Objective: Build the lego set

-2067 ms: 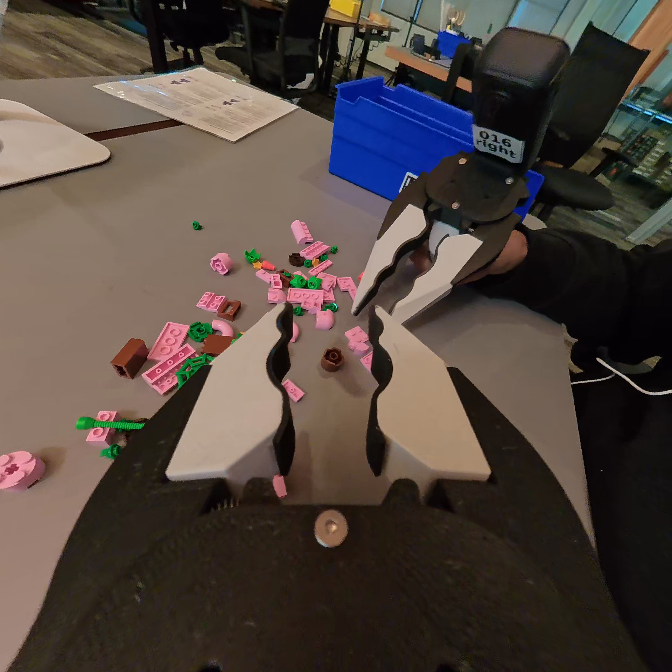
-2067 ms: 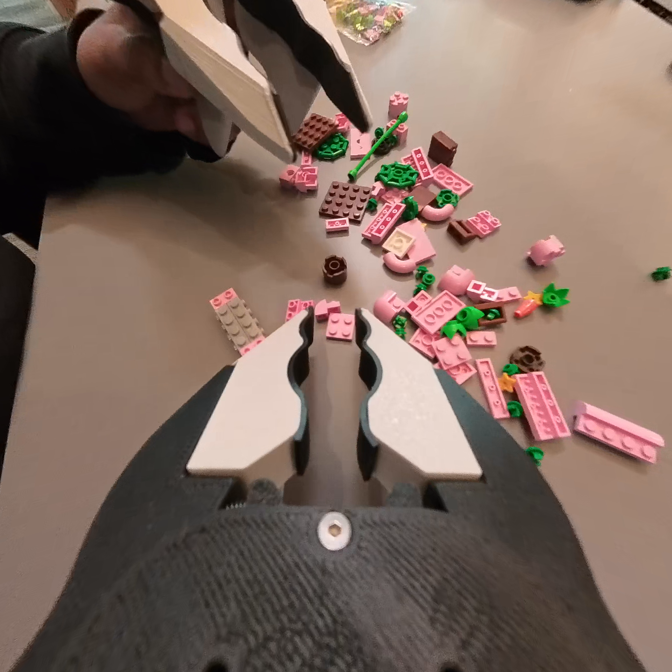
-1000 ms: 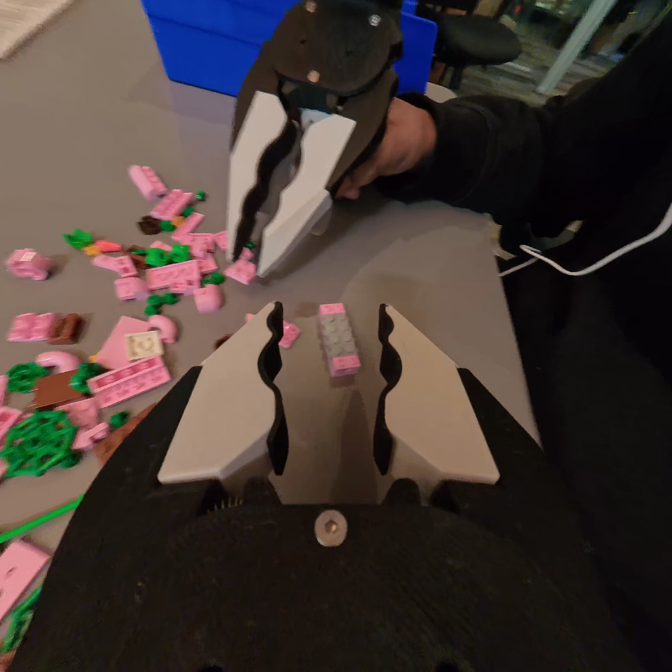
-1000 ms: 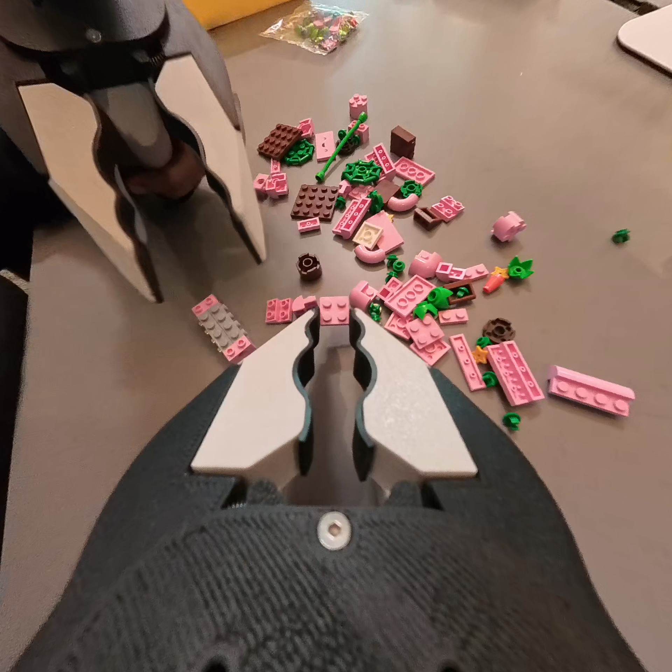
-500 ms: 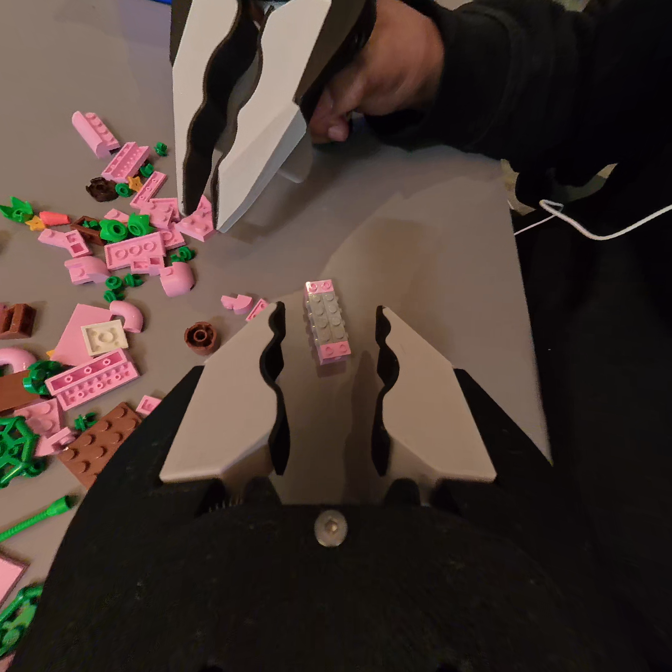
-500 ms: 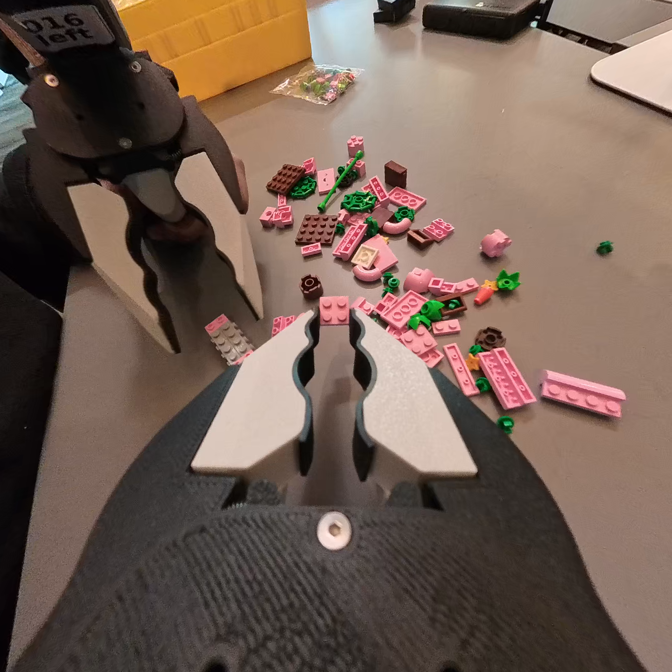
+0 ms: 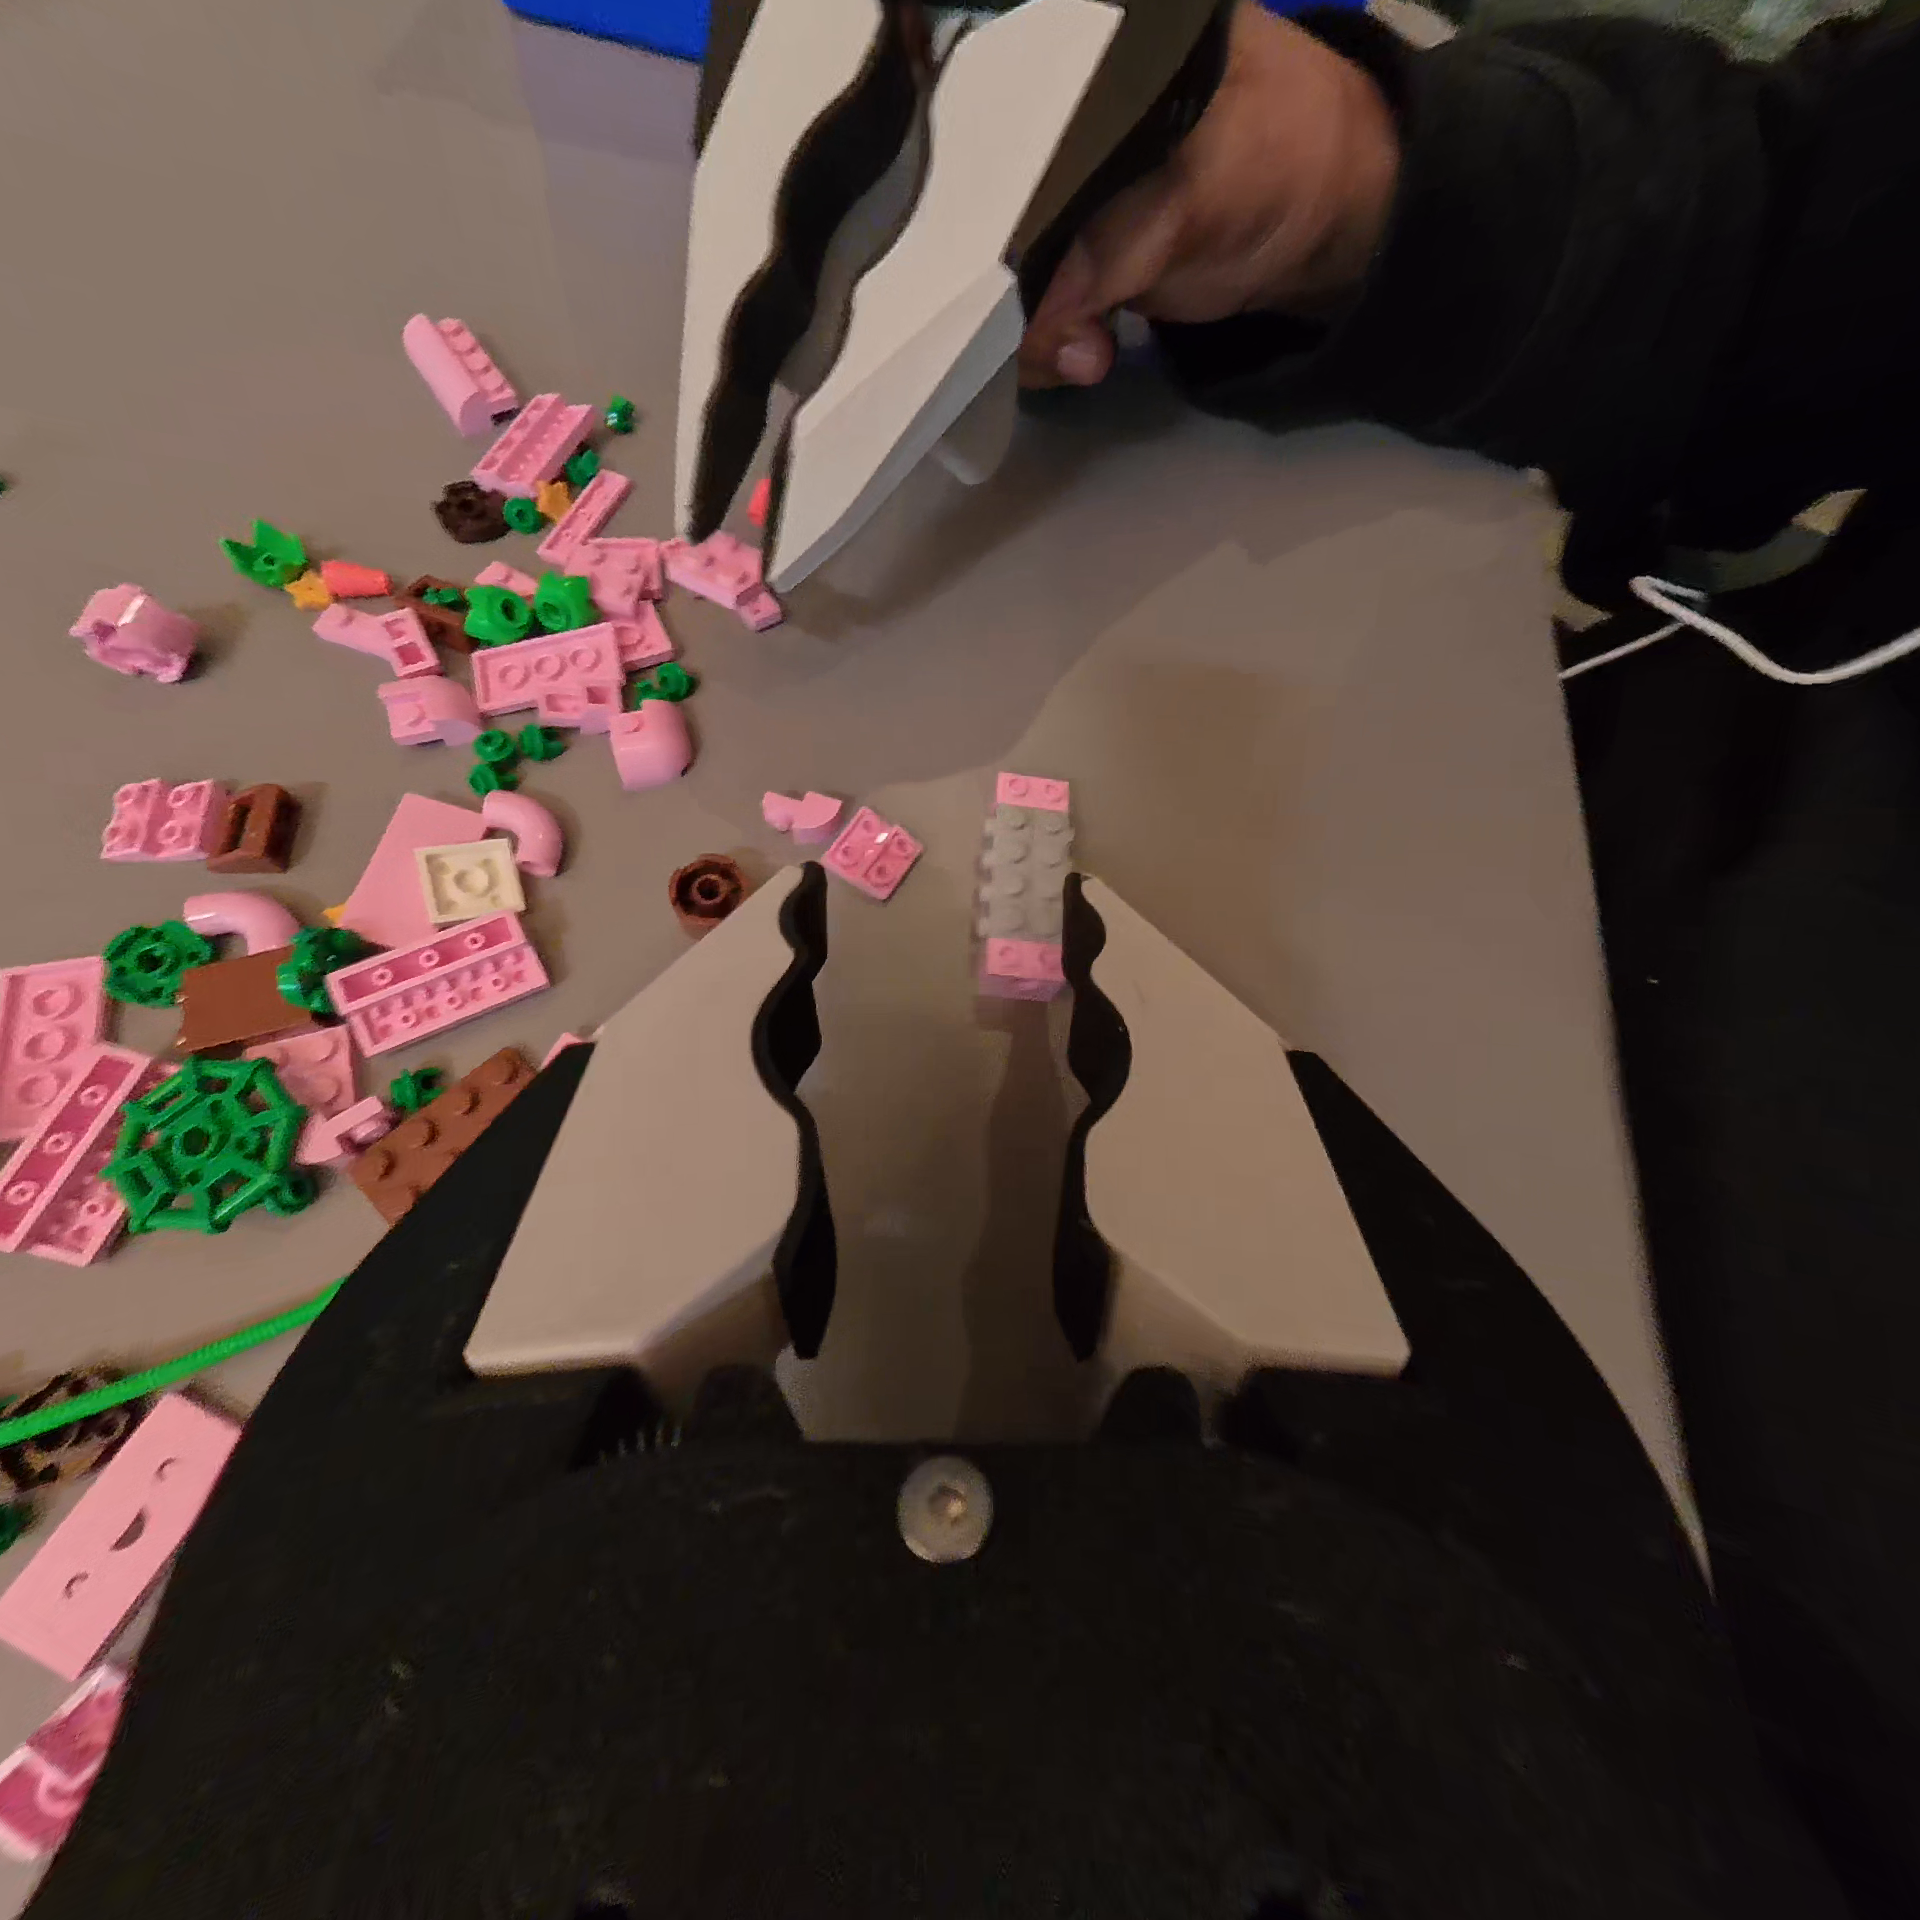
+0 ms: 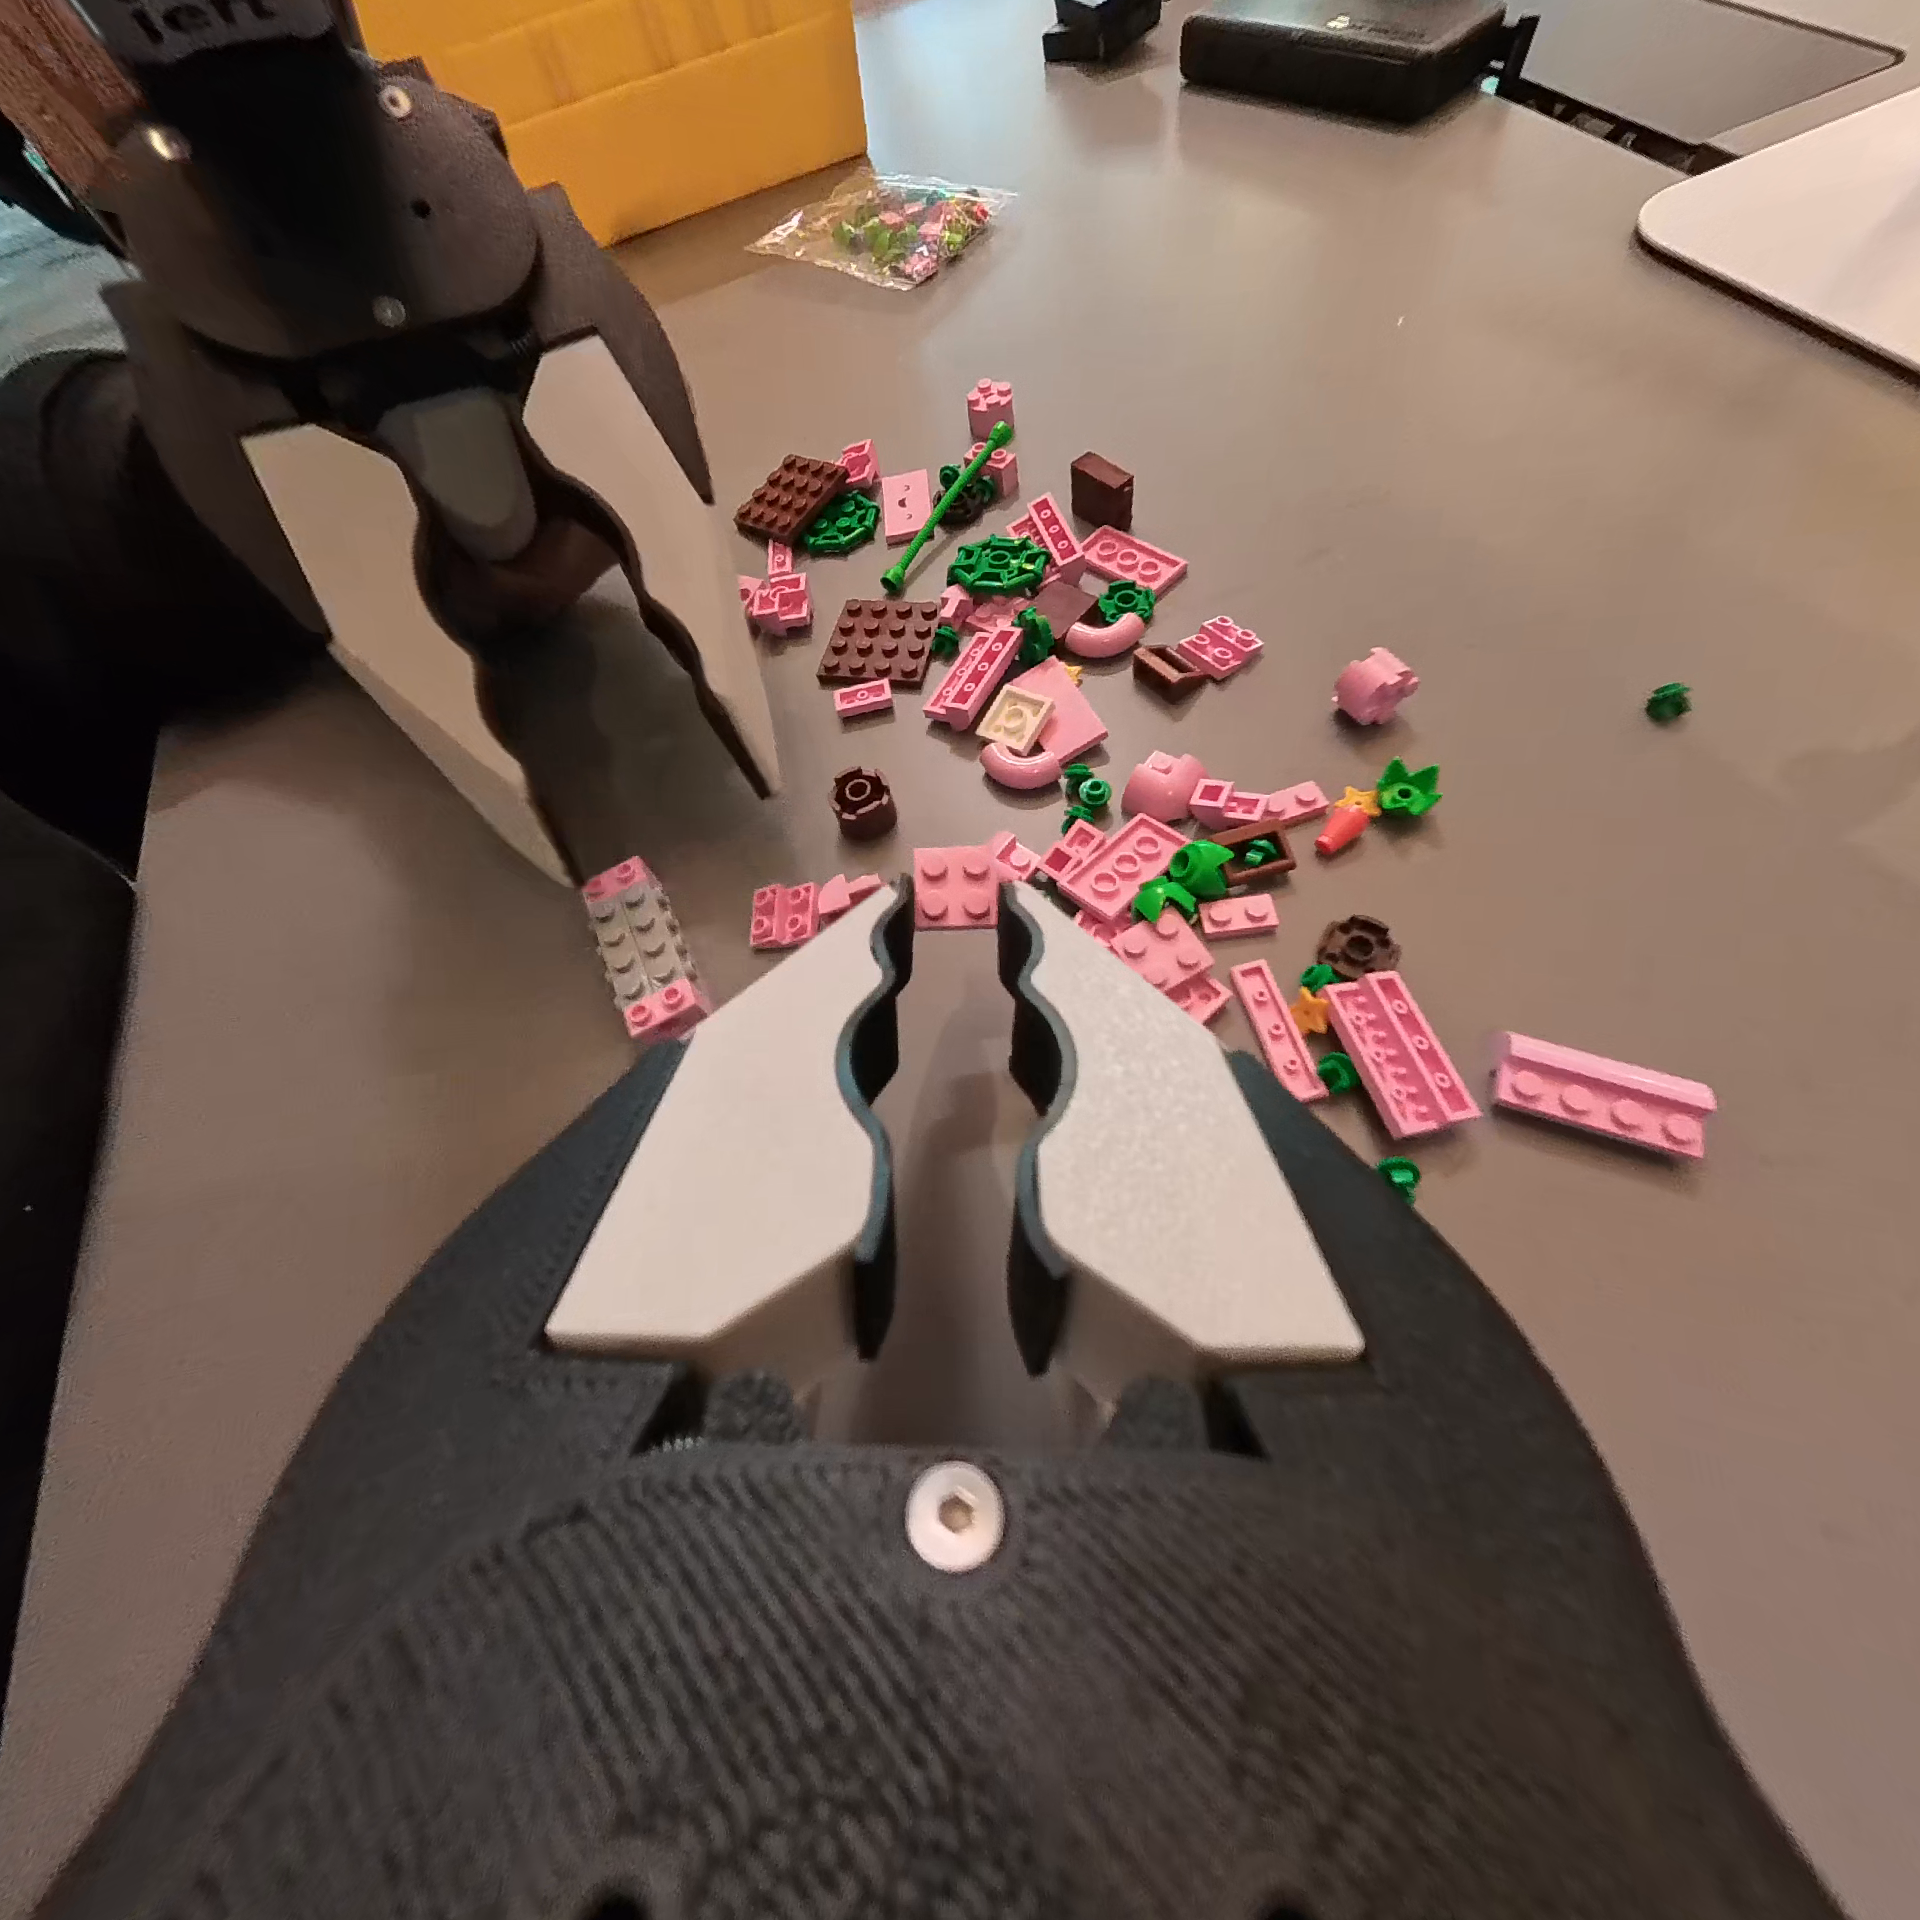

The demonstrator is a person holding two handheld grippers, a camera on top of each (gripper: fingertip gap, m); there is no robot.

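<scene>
Lego pieces [image 8: 1049, 665] lie scattered over a smooth grey table [image 8: 1455, 436]: glossy pink plates, brown studded squares, green spoked wheels and leafy bits. A grey studded brick capped with pink at both ends [image 7: 1023, 888] lies flat near the table's edge, just beside the right fingertip of the left gripper [image 7: 940, 883], whose matte grey fingers [image 7: 665, 1164] with wavy black pads stand well apart around bare table. The right gripper [image 8: 954, 899] has its fingers close together, and a small pink two-by-two plate [image 8: 954, 878] sits pinched at their tips. A brown round stud piece [image 8: 862, 800] rests alone between the grippers. A clear crinkled bag of pieces [image 8: 883, 223] lies farther back, near a yellow box [image 8: 644, 94].
</scene>
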